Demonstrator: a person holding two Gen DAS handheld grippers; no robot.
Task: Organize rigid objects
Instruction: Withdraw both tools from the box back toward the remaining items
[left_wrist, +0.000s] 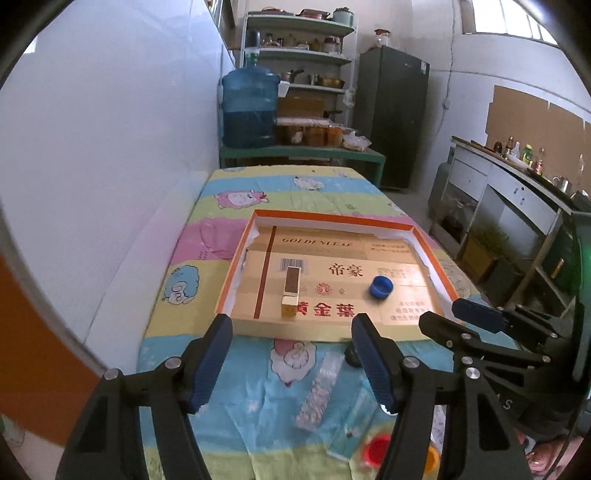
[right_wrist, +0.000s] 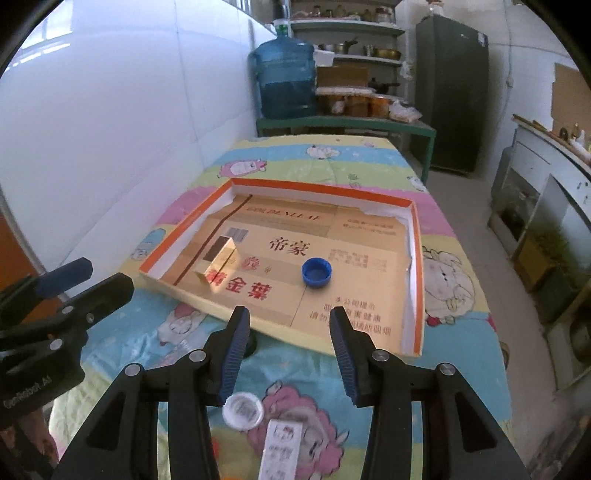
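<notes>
Right claw (right_wrist: 288, 325) spread wide, empty, over white cap (right_wrist: 243, 410) & small white box (right_wrist: 280, 448) on cartoon-print bench (right_wrist: 461, 376). Left claw (left_wrist: 291, 334) also spread, empty, above clear packet (left_wrist: 319, 391). Inside orange-rimmed tray (right_wrist: 416, 258): gold box (right_wrist: 218, 266) left, blue cap (right_wrist: 316, 272) mid, well apart.

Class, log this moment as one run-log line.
left hand-held gripper open | right hand-held gripper open | tray: gold box, blue cap
</notes>
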